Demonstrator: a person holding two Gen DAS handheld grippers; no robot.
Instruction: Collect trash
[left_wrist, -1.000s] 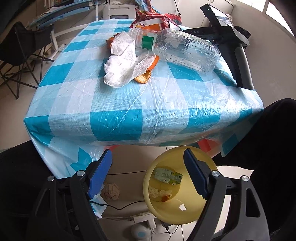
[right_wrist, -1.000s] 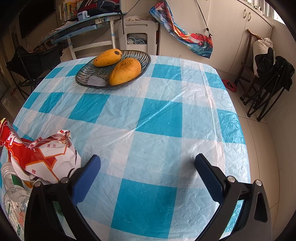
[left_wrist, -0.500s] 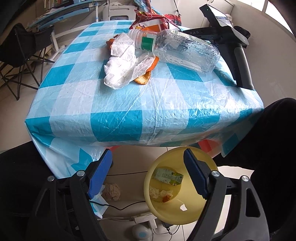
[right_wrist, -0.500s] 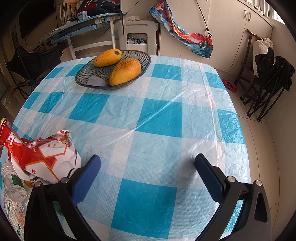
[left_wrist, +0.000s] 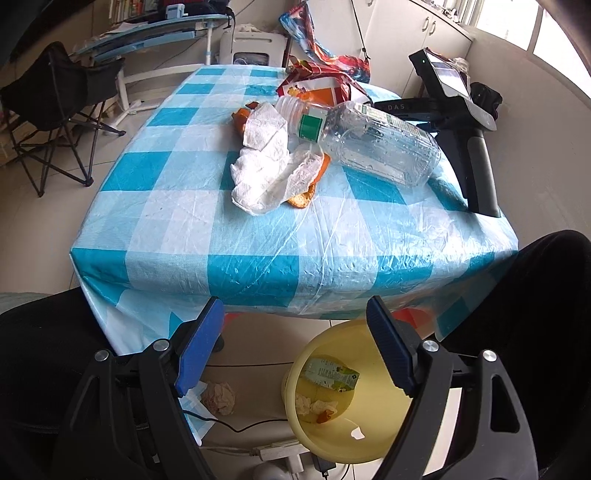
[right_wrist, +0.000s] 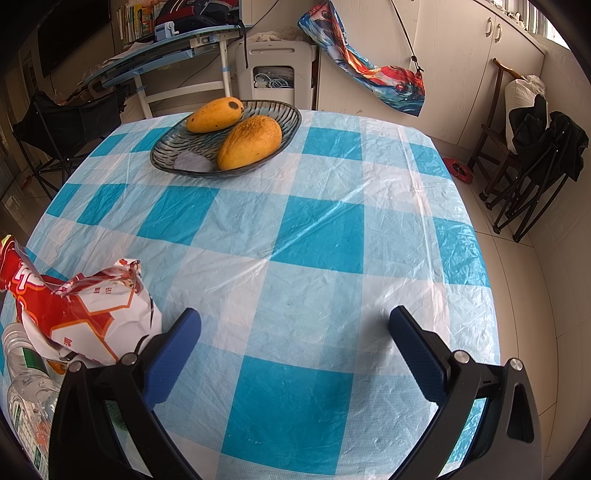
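Hovering left tongs (left_wrist: 295, 347) wide, empty, seemingly over yellow bin (left_wrist: 373, 446) | right tongs (right_wrist: 293, 343) wide above tablecloth (right_wrist: 314, 236)

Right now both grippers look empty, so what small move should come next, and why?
Probably bring the left gripper up and forward to the crumpled white tissue. It hangs open and empty below the table edge above the yellow bin, and the tissue is the nearest piece of trash on the tablecloth, ahead of the plastic bottle.
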